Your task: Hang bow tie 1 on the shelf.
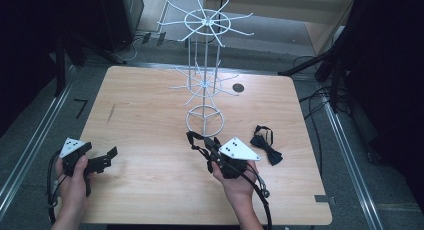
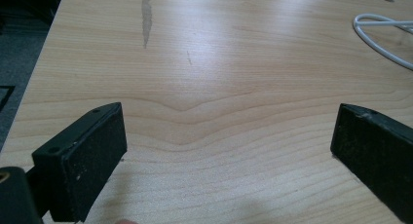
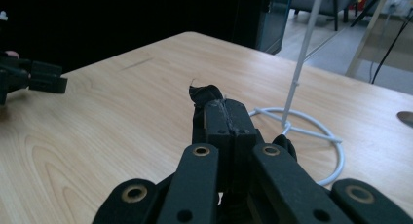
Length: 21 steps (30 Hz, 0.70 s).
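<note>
My right gripper (image 1: 212, 149) is shut on a black bow tie (image 1: 198, 140), whose strap dangles from the jaws just in front of the rack's base. In the right gripper view the shut jaws of that gripper (image 3: 225, 109) have a scrap of the black tie (image 3: 204, 94) sticking out past their tips. A second black bow tie (image 1: 265, 145) lies flat on the table to the right of that hand. My left gripper (image 1: 107, 159) rests low over the table's front left, open. Its jaws (image 2: 229, 151) stand wide apart over bare wood.
A tall white wire display rack (image 1: 205, 65) with two tiers of spoke hooks stands at the table's middle on a ring base (image 1: 205, 121) (image 3: 311, 129) (image 2: 384, 34). A dark round hole (image 1: 238, 88) is behind it. The wooden table (image 1: 150, 115) is bordered by dark floor and cables.
</note>
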Tool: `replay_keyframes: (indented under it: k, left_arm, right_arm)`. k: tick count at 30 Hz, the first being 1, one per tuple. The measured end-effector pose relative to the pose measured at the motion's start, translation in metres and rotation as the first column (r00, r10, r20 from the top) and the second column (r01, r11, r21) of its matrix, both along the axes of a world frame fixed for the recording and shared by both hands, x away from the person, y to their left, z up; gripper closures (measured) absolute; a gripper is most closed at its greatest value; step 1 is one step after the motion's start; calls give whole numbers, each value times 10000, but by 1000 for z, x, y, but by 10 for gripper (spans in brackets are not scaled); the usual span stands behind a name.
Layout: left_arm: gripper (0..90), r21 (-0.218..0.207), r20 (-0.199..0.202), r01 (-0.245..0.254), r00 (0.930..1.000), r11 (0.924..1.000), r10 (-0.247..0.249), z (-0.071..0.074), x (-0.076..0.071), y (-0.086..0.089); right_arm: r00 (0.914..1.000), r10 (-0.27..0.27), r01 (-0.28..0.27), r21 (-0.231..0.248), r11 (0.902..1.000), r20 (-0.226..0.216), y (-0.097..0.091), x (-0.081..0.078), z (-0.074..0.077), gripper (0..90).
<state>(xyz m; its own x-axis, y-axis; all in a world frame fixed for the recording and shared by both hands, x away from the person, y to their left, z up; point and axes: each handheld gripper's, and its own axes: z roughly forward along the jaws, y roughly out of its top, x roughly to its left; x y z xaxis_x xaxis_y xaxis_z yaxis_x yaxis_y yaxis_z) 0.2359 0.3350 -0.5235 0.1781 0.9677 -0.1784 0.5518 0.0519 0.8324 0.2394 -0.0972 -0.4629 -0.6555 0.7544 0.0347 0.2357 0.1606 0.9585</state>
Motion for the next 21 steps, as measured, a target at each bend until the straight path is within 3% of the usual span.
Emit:
replay_keyframes:
  k: [21]
  left_arm:
    - [2, -19, -17, 7, 10000, 10000, -7, 0, 0, 0]
  right_arm:
    - [9970, -354, 335, 279, 9990, 696, -12, -2, 28, 900]
